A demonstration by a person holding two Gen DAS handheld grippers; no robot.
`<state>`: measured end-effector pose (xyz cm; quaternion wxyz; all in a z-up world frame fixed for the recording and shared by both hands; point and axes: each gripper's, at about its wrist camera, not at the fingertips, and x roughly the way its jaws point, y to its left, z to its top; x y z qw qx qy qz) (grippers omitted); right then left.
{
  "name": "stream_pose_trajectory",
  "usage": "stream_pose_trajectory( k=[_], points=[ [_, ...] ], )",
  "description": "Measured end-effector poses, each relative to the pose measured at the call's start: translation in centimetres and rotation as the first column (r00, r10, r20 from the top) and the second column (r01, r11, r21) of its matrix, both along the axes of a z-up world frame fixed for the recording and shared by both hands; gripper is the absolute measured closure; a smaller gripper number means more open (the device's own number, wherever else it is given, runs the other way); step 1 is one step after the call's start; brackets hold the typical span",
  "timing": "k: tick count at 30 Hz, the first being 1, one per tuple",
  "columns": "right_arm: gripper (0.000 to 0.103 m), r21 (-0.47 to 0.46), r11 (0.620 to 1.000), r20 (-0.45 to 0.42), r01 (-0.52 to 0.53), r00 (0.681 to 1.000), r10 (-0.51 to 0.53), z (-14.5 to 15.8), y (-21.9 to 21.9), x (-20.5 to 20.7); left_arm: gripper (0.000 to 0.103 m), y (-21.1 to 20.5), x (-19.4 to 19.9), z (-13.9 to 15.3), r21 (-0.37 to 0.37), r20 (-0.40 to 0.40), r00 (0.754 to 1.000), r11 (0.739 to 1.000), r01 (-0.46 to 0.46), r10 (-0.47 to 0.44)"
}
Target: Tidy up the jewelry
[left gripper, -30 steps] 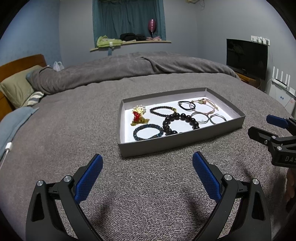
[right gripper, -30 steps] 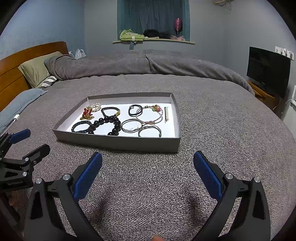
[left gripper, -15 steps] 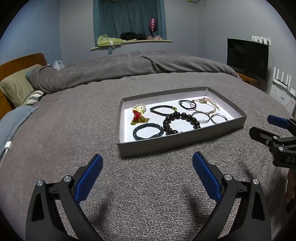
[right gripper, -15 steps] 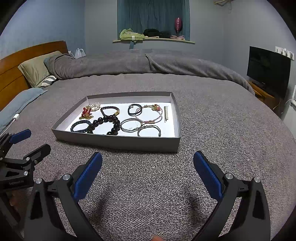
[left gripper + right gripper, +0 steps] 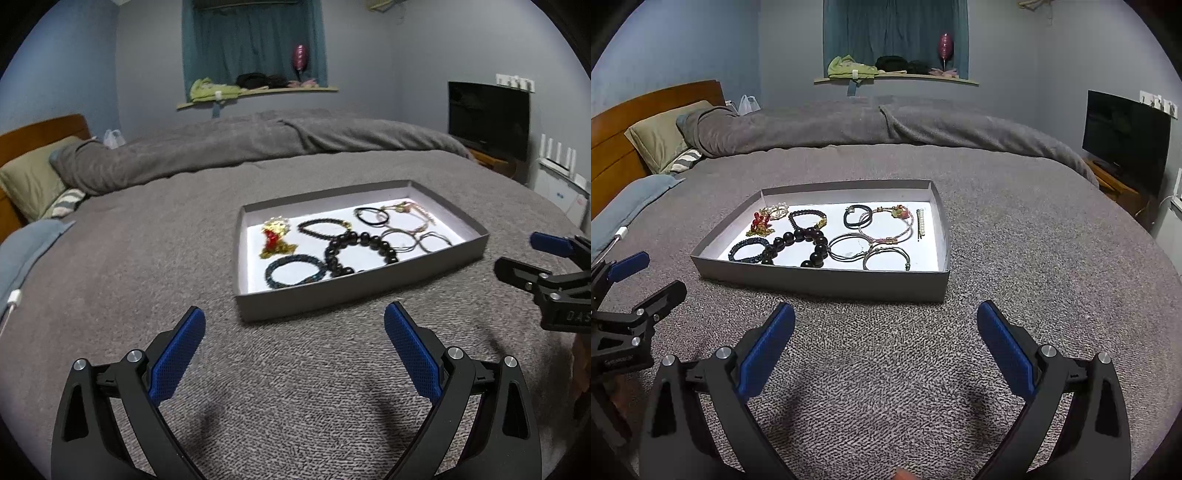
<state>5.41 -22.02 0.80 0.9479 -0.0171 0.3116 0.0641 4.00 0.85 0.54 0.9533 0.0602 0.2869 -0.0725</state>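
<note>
A shallow grey tray (image 5: 332, 293) (image 5: 827, 282) with a white floor lies on the bed. It holds several bracelets: a big black bead bracelet (image 5: 360, 251) (image 5: 805, 243), a dark blue braided one (image 5: 293, 271) (image 5: 748, 251), a red and gold charm piece (image 5: 275, 238) (image 5: 761, 223), thin wire bangles (image 5: 886, 258), a black hair tie (image 5: 857, 216) and a pearl hairpin (image 5: 921, 226). My left gripper (image 5: 293, 326) (image 5: 646, 273) is open and empty, short of the tray's near left corner. My right gripper (image 5: 884, 326) (image 5: 517, 254) is open and empty, short of the tray's near wall.
The grey blanket (image 5: 886, 369) covers the bed. A rolled duvet (image 5: 886, 125) and pillows (image 5: 661, 140) lie beyond the tray. A TV (image 5: 1123, 140) stands at the right. A white cable (image 5: 13, 301) lies at the left edge.
Both grippers have drawn back a little and dipped slightly; the tray sits a bit higher in both views. Nothing was taken hold of.
</note>
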Motion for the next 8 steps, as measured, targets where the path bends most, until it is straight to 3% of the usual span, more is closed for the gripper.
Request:
stream_pose_trajectory(
  k=[5,8],
  points=[
    [0.006,0.001,1.0,-0.003,0.0,1.0,0.0,-0.11,0.05,0.07,0.006,0.25,0.49,-0.03,-0.065,-0.054,0.998,0.998,0.017,-0.021],
    [0.006,0.001,1.0,-0.004,0.001,1.0,-0.001,-0.15,0.02,0.12,0.006,0.03,0.52,-0.16,-0.031,-0.046,0.999,0.999,-0.006,0.005]
  ],
)
